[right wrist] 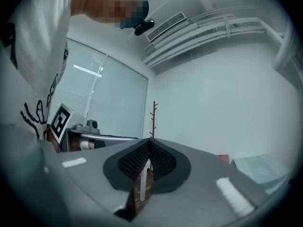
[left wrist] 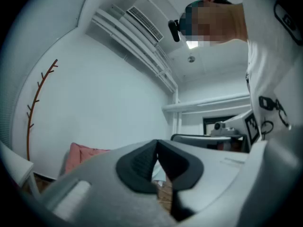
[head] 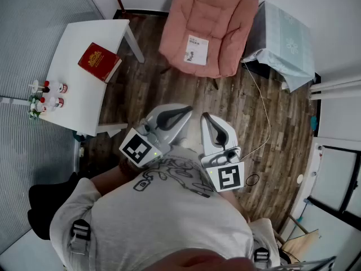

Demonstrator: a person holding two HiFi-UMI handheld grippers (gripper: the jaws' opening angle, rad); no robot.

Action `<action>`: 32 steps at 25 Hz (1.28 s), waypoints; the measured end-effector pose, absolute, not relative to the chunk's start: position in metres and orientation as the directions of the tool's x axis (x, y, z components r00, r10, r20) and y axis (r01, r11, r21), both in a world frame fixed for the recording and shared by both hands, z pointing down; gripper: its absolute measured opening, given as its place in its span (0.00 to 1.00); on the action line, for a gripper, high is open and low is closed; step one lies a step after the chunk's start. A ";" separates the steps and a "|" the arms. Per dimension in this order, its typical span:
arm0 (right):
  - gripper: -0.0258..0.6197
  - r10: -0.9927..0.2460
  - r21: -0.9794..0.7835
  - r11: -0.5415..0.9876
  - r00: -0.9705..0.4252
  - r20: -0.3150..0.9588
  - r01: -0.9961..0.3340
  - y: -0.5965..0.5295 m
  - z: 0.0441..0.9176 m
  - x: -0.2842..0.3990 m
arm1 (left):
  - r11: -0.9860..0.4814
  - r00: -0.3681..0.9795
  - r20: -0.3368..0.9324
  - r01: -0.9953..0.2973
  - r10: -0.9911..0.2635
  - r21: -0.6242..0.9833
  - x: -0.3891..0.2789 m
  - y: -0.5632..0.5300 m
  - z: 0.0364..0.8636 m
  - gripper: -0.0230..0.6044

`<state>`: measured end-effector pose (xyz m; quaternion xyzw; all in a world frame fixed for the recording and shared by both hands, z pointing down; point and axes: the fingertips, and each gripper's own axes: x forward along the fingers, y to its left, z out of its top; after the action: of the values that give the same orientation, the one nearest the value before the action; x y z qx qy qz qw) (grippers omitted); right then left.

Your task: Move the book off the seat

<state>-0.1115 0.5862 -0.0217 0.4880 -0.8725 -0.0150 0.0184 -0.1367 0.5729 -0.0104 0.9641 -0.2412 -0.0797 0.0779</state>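
A thin white book [head: 196, 50] lies flat on the seat of the pink cushioned chair [head: 225, 21] at the far side of the room. My left gripper [head: 189, 110] and right gripper [head: 206, 117] are held close in front of the person's chest, well short of the chair, tips pointing toward it. Both are shut with nothing between the jaws. In the left gripper view the left gripper [left wrist: 156, 143] points up at the wall, with the pink chair [left wrist: 78, 155] low at the left. In the right gripper view the right gripper [right wrist: 149, 142] also faces the wall.
A white table [head: 84, 95] at the left carries a red book [head: 99, 61] and small bottles [head: 45, 97]. A table with a pale blue cloth [head: 285, 38] stands right of the chair. A cable [head: 262, 112] runs over the wooden floor. A thin coat stand [left wrist: 35, 103] stands by the wall.
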 end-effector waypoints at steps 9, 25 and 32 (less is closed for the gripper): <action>0.05 -0.850 0.018 0.527 -0.527 0.009 -0.850 0.583 -0.023 -0.107 | -0.876 0.874 -0.123 -0.445 -0.470 0.184 -0.132 0.572 -0.015 0.04; 0.05 -0.838 0.031 0.545 -0.546 -0.011 -0.838 0.601 -0.022 -0.065 | -0.851 0.849 -0.124 -0.486 -0.514 0.201 -0.090 0.589 -0.010 0.04; 0.05 -0.837 0.022 0.547 -0.547 -0.020 -0.837 0.617 -0.022 -0.036 | -0.845 0.842 -0.123 -0.500 -0.526 0.190 -0.063 0.603 -0.010 0.04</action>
<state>-0.0357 0.6173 -0.0220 0.4759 -0.8794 -0.0144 -0.0035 -0.0629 0.6030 -0.0102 0.9566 -0.2681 -0.0855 0.0754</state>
